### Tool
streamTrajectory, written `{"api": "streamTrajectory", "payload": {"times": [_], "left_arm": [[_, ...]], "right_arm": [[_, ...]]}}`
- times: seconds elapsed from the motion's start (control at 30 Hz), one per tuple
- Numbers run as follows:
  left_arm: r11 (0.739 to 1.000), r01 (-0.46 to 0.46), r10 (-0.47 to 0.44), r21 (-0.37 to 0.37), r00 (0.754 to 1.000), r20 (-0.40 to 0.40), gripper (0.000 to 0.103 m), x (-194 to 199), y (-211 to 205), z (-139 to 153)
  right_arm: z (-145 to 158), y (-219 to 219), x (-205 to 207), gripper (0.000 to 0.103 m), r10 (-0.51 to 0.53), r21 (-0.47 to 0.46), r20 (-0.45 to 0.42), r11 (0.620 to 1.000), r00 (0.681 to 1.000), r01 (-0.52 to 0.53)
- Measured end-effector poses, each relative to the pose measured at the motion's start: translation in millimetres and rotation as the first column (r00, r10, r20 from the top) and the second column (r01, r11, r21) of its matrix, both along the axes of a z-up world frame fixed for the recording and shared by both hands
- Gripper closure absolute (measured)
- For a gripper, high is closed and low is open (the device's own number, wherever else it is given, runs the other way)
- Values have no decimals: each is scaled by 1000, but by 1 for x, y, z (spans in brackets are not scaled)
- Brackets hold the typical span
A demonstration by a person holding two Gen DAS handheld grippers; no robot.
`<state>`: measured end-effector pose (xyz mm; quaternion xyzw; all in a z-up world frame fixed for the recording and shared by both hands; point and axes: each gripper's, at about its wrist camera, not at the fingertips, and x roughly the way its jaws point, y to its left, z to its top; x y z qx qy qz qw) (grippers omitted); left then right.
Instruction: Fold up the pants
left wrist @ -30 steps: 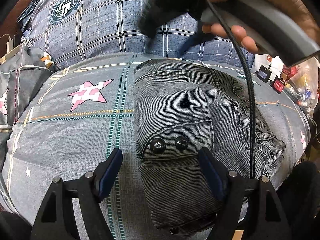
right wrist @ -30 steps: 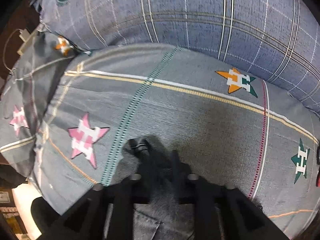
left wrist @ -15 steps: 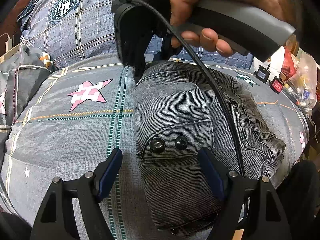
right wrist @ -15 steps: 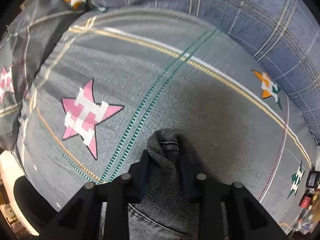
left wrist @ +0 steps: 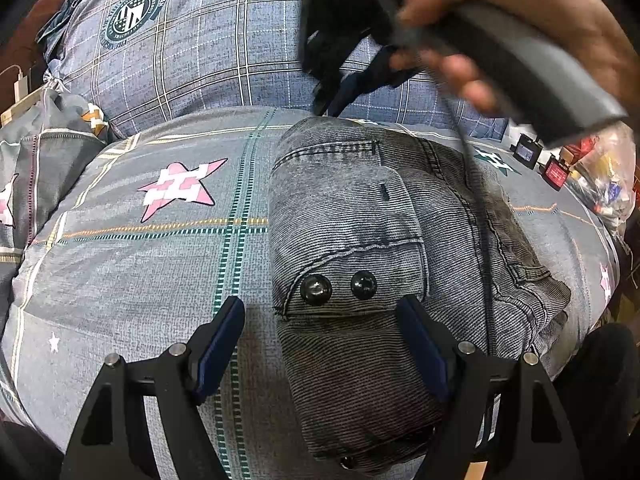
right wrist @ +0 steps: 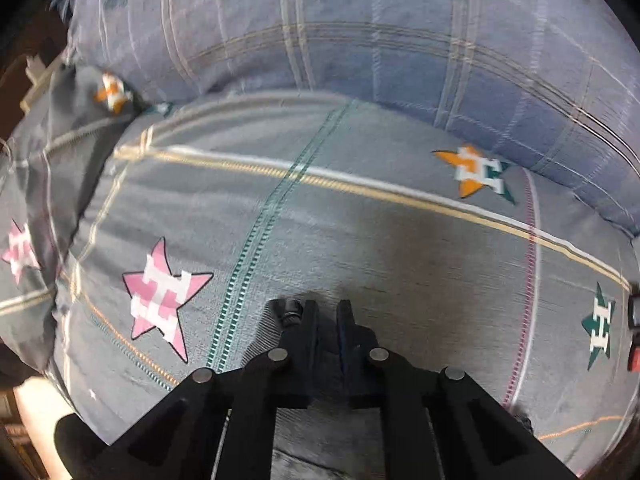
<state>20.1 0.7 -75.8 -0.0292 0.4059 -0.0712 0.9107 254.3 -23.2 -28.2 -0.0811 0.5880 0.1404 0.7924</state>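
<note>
Folded pants (left wrist: 360, 240) are laid on the bed (left wrist: 120, 272); left tongs (left wrist: 320, 344) are held wide apart astride the pants' near end, nothing gripped; right tongs (right wrist: 326, 320) are closing above the pants' far edge, no cloth seen between.

Bedsheet (left wrist: 132, 280) left of pants (left wrist: 360, 208) free; pillow (left wrist: 208, 52) blocks behind.

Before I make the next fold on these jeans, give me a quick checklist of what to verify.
1. Pants folded and lying flat on the bedspread: ok.
2. Left gripper open over the buttoned end, gripping nothing: ok.
3. Right gripper at the pants' far edge, jaws closing: ok.
4. Denim actually caught between the right jaws: cannot tell, blurred.
5. Cable clear of the pants: not ok, it crosses over them.
</note>
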Motion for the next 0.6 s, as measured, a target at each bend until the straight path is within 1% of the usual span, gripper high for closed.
{"api": "streamTrajectory", "payload": {"times": [0.07, 0.17, 0.23, 0.27, 0.33, 0.37, 0.4, 0.43, 0.47, 0.5, 0.57, 0.6], "left_arm": [[1000, -1, 1, -4, 1000, -1, 23, 0, 0, 0], [1000, -6, 6, -19, 1000, -6, 23, 1, 2, 0], [1000, -9, 9, -23, 1000, -9, 23, 1, 2, 0], [1000, -10, 10, -23, 1000, -9, 23, 1, 2, 0], [1000, -16, 15, -25, 1000, -13, 22, 2, 2, 0], [999, -18, 18, -28, 1000, -15, 22, 2, 2, 0], [999, -18, 18, -32, 1000, -16, 22, 4, 3, 0], [999, -22, 21, -31, 1000, -20, 21, 4, 3, 0], [999, -26, 25, -30, 999, -20, 20, 4, 3, 0], [999, -29, 28, -29, 999, -20, 20, 3, 3, 0], [999, -35, 35, -29, 999, -21, 20, 3, 3, 1], [999, -36, 36, -30, 999, -22, 20, 2, 3, 1]], "right_arm": [[15, -12, -10, 92, -12, 48, 34, 999, 999, 11], [31, -35, -31, 92, 9, 123, 46, 992, 999, -14], [34, -50, -52, 92, 27, 138, 53, 990, 998, -35], [34, -60, -59, 91, 19, 147, 57, 989, 998, -27], [28, -77, -81, 89, 12, 153, 64, 988, 998, -22], [24, -83, -88, 78, 8, 154, 64, 988, 998, -18], [14, -93, -96, 49, -10, 146, 62, 989, 998, 1], [8, -99, -99, 37, -16, 138, 49, 990, 999, 9], [-3, -104, -101, 34, -5, 158, 25, 988, 1000, 1], [-9, -109, -105, 34, 0, 184, 21, 983, 1000, -3], [-2, -112, -111, 34, -11, 201, 50, 980, 999, 1], [7, -116, -116, 34, -34, 223, 77, 975, 996, 16]]}}
